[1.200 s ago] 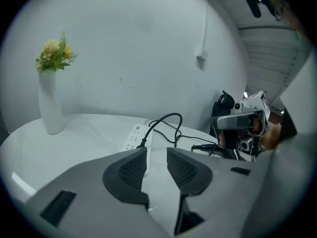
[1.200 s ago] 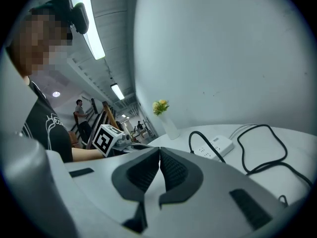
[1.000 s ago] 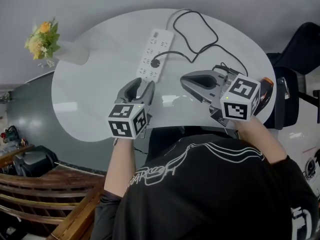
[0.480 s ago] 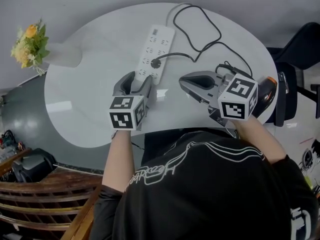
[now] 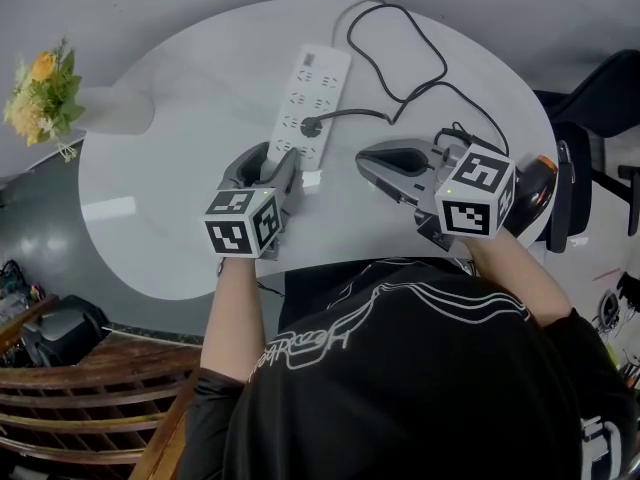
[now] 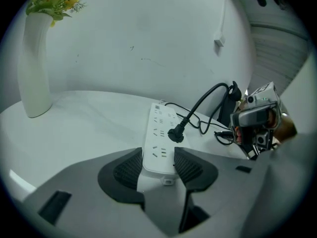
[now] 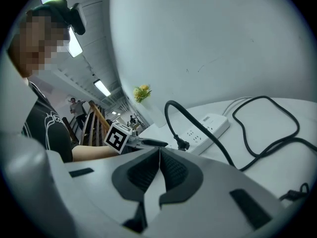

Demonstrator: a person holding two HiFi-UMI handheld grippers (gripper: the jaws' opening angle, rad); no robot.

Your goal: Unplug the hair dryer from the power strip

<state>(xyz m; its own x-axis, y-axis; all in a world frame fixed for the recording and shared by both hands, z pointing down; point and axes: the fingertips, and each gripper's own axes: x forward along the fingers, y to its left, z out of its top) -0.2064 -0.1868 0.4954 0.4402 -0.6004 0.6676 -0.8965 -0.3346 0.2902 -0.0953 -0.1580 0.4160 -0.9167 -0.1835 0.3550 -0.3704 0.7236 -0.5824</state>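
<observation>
A white power strip (image 5: 318,86) lies on the white oval table (image 5: 180,198) with a black plug (image 5: 311,126) in one of its near sockets. The plug's black cable (image 5: 400,58) loops away to the right. My left gripper (image 5: 272,160) straddles the strip's near end (image 6: 159,155). Its jaws have just been closing, and both pads (image 6: 130,168) lie against the strip's sides. My right gripper (image 5: 368,160) hovers to the right of the plug (image 7: 184,145), shut with nothing in it (image 7: 159,170). A dark and orange body (image 5: 538,180), apparently the hair dryer, is mostly hidden behind the right gripper's cube.
A white vase of yellow flowers (image 5: 110,110) stands at the table's left edge. A black chair (image 5: 600,93) is beyond the right edge. Wooden railing (image 5: 90,408) runs below left. The person's torso presses against the table's near edge.
The left gripper moved down and forward from just short of the power strip, and its jaws now enclose the strip's near end. The right gripper sank a little.
</observation>
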